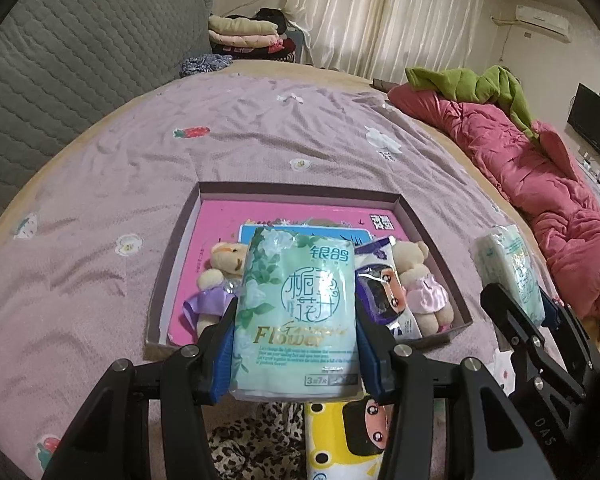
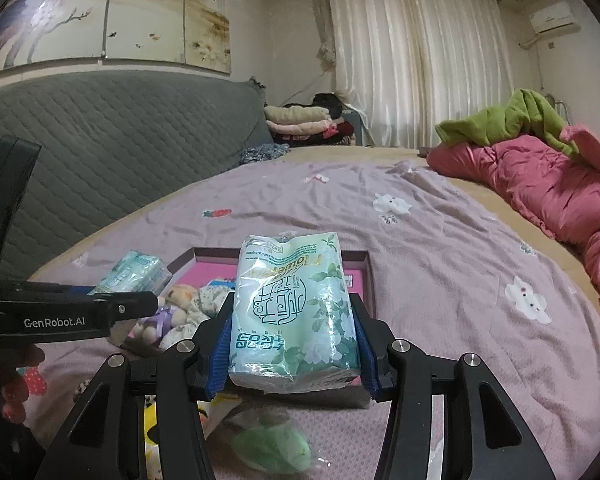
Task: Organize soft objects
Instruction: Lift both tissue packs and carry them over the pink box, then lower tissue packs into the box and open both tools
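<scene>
Left tool (image 1: pixel 296 344) grips green tissue pack (image 1: pixel 296 308) above box (image 1: pixel 172 272) on bed; right tool (image 2: pixel 294 350) grips second pack (image 2: pixel 296 312). Lower gently into free space beside teddy bears (image 1: pixel 420 280); avoid crushing.

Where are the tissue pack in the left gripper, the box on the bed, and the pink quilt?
tissue pack (image 1: pixel 296 312), left wrist view, printed front.
box (image 1: pixel 300 190), left wrist view, far wall.
pink quilt (image 2: pixel 540 184), right wrist view, crumpled top.

Black jaws; blue pads (image 1: pixel 225 354); silver screws (image 1: pixel 401 349)
</scene>
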